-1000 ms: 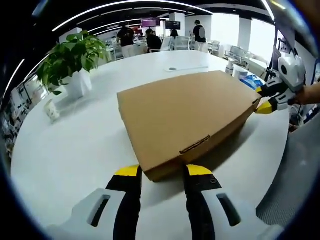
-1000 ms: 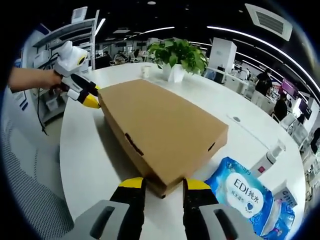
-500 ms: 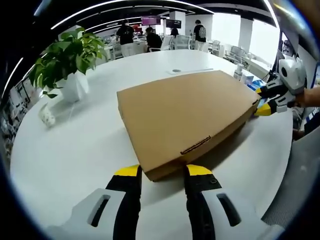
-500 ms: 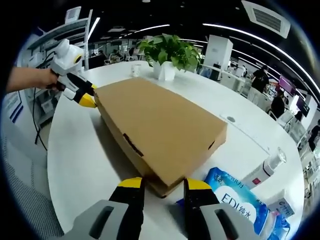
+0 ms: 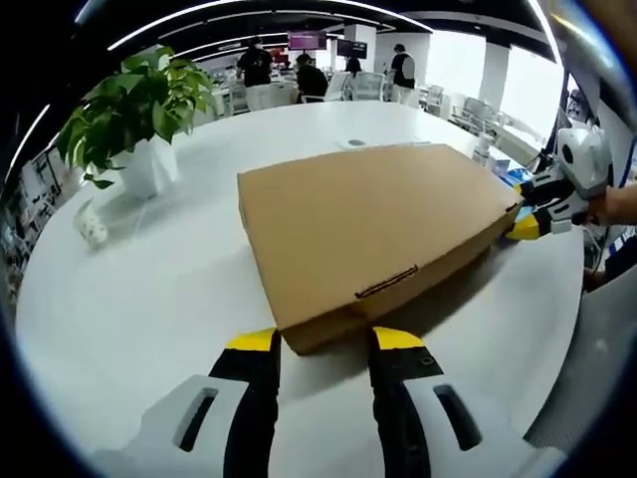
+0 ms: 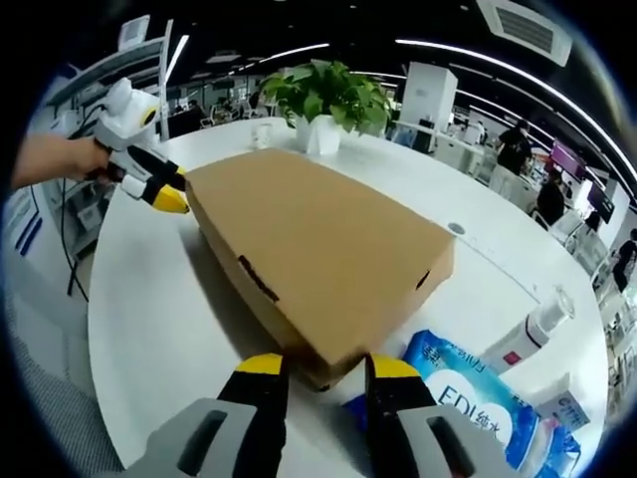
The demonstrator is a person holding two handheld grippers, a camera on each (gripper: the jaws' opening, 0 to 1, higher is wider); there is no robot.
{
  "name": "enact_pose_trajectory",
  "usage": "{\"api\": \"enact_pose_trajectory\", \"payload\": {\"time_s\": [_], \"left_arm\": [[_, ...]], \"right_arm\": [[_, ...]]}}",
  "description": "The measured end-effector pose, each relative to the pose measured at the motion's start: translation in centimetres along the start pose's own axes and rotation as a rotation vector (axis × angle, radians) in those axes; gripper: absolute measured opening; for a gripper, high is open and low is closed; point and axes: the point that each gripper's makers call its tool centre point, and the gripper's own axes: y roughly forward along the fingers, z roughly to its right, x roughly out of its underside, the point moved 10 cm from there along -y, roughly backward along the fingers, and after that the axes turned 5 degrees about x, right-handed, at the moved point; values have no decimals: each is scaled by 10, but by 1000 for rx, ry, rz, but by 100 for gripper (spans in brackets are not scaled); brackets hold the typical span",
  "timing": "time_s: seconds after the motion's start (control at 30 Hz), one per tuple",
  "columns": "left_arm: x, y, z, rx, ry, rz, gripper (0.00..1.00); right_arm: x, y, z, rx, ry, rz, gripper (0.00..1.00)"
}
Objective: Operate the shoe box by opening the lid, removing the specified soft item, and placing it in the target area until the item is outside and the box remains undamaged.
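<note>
The brown cardboard shoe box [image 5: 368, 234] lies flat on the white round table [image 5: 139, 309] with its lid down. My left gripper [image 5: 323, 344] is shut on the box's near corner, which sits between its yellow-tipped jaws. At the opposite end, my right gripper [image 6: 317, 368] is shut on its own corner of the box [image 6: 318, 249]. Each gripper appears in the other's view, held by a hand: the right gripper [image 5: 525, 211] at the box's far right corner, the left gripper [image 6: 164, 189] at its far left corner. Nothing inside the box can be seen.
A potted plant [image 5: 134, 110] and a small cup [image 5: 92, 231] stand at the table's far left. A blue wipes pack [image 6: 478, 403], a white bottle [image 6: 532, 334] and a small carton [image 6: 562, 408] lie close by the right gripper. People and desks fill the office behind.
The box has stayed fixed between both pairs of jaws while the plant, cup and wipes pack shifted slightly around it. The lid has stayed down.
</note>
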Motion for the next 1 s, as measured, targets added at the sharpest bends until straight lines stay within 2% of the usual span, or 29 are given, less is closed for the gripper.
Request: {"api": "enact_pose_trajectory", "payload": {"time_s": [0.23, 0.37, 0.5, 0.63, 0.8, 0.93, 1.0], "left_arm": [[7, -16, 7, 6, -22, 14, 41], [9, -30, 12, -5, -20, 33, 43], [10, -48, 21, -18, -16, 54, 47], [12, -65, 33, -25, -25, 92, 51], [19, -85, 52, -23, -8, 110, 58], [20, -99, 68, -13, -11, 141, 60], [20, -105, 76, -18, 19, 150, 63]], "right_arm": [[-2, -22, 5, 13, 19, 38, 39], [4, -42, 11, 35, 71, 58, 43], [11, -63, 16, 56, 85, 68, 47], [22, -92, 24, 93, 74, 77, 53], [38, -130, 37, 156, 137, 86, 61], [52, -156, 44, 190, 131, 93, 65], [58, -170, 46, 215, 134, 94, 68]]}}
